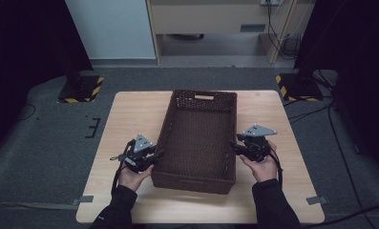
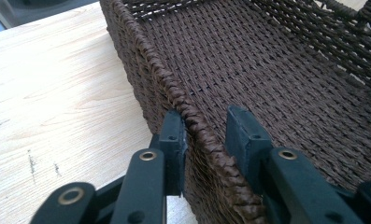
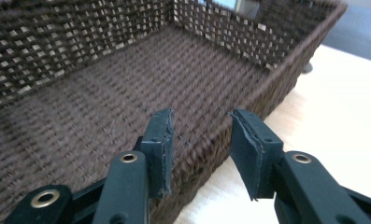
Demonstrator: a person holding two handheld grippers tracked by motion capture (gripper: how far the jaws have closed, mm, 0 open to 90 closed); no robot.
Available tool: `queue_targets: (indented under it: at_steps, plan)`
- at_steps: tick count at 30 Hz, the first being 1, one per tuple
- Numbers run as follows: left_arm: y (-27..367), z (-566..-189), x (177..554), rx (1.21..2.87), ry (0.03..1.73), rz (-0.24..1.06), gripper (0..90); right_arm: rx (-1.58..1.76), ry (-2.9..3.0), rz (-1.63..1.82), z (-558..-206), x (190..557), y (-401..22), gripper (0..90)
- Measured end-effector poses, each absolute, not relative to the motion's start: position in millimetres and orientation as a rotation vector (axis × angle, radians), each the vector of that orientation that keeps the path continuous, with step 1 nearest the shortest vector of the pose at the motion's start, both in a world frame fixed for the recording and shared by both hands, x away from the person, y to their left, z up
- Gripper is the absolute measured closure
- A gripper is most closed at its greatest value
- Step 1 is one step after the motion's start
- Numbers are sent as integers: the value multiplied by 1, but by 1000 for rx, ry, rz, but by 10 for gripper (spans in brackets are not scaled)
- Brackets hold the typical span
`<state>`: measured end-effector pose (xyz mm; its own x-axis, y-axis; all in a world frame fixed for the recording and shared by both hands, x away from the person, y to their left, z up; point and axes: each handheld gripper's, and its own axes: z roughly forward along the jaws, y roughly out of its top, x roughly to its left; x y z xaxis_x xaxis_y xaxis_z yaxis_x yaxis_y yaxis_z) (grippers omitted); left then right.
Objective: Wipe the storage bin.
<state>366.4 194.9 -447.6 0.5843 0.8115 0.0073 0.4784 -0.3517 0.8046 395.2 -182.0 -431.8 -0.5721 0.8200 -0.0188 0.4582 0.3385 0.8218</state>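
A dark brown woven basket (image 1: 164,128) lies lengthwise in the middle of the light wooden table (image 1: 130,114), with nothing in it. My left gripper (image 1: 159,153) straddles the basket's left rim near the front corner. In the left gripper view the braided rim (image 2: 174,93) runs between the jaws of that gripper (image 2: 205,130): the outer pad (image 2: 176,140) touches it, the inner pad (image 2: 244,140) stands a sliver off. My right gripper (image 1: 234,145) hangs open over the right rim (image 3: 276,88), and in its own view this gripper (image 3: 202,121) has wall and table edge below the gap.
Bare tabletop (image 1: 282,143) lies on both sides of the basket and in front of it. The basket's far wall has a handle cut-out (image 1: 204,98). Beyond the table are stand bases with yellow-black stripes (image 1: 82,88) and a cabinet (image 1: 211,19) with cables.
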Motion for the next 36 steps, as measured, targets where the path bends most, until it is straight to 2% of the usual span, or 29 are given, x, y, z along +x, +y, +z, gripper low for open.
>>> queue_targets:
  at_steps: [4, 8, 13, 16, 26, 29, 33, 36]
  plan:
    - [197, -443, 363, 1979, 1049, 552, 575, 1173, 2194, 1160, -438, 396, -183, 614]
    - [204, -436, 354, 1954, 1066, 567, 556, 1158, 2194, 1142, -437, 394, -182, 634]
    - [205, -435, 337, 1972, 1046, 533, 592, 1162, 2189, 1131, -437, 388, -180, 635]
    - [204, -436, 333, 1991, 1063, 538, 659, 1161, 2177, 1140, -438, 384, -179, 632]
    - [215, -436, 343, 1980, 1118, 593, 743, 1156, 2096, 1158, -433, 388, -181, 570]
    - [218, -437, 347, 1959, 1138, 589, 738, 1168, 2102, 1189, -438, 391, -180, 559]
    - [219, -438, 344, 1959, 1142, 603, 685, 1161, 2124, 1192, -442, 391, -174, 560]
    - [220, -438, 343, 1974, 1123, 591, 706, 1167, 2130, 1180, -441, 391, -174, 565]
